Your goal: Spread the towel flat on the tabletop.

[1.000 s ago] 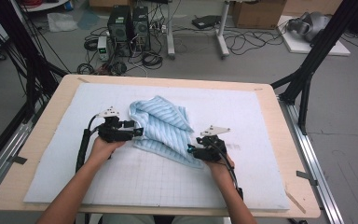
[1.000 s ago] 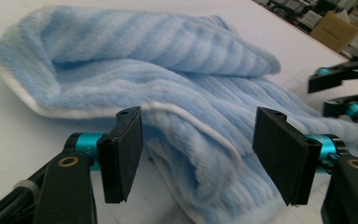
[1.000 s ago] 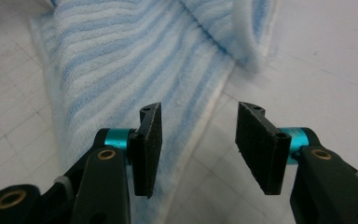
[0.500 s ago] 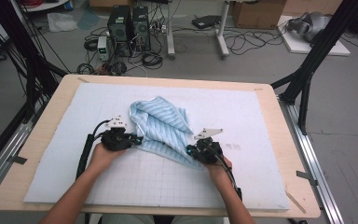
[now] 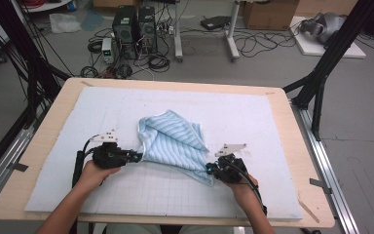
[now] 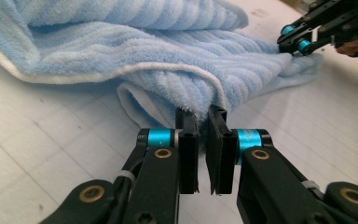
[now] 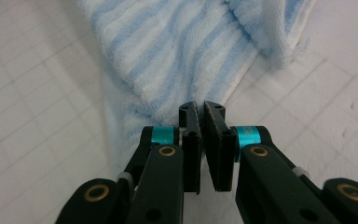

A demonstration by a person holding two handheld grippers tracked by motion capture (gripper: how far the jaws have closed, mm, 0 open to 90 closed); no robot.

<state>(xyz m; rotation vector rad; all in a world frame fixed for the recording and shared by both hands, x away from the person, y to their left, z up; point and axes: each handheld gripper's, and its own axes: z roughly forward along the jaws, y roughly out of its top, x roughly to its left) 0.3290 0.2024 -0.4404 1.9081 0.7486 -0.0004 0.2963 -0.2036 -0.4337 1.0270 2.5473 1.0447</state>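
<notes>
My black left gripper (image 6: 203,122) and right gripper (image 7: 201,111), each banded in cyan, flank a light-blue-and-white striped towel (image 5: 173,141) on the white gridded mat (image 5: 253,122).

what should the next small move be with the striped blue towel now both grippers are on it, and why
Probably draw the two hands apart and a little up. The left gripper is shut on a white-trimmed edge of the light blue striped terry towel, and the right gripper is shut on its near corner, yet the cloth between them lies bunched and folded on the white gridded mat. Spreading should flatten it.
</notes>
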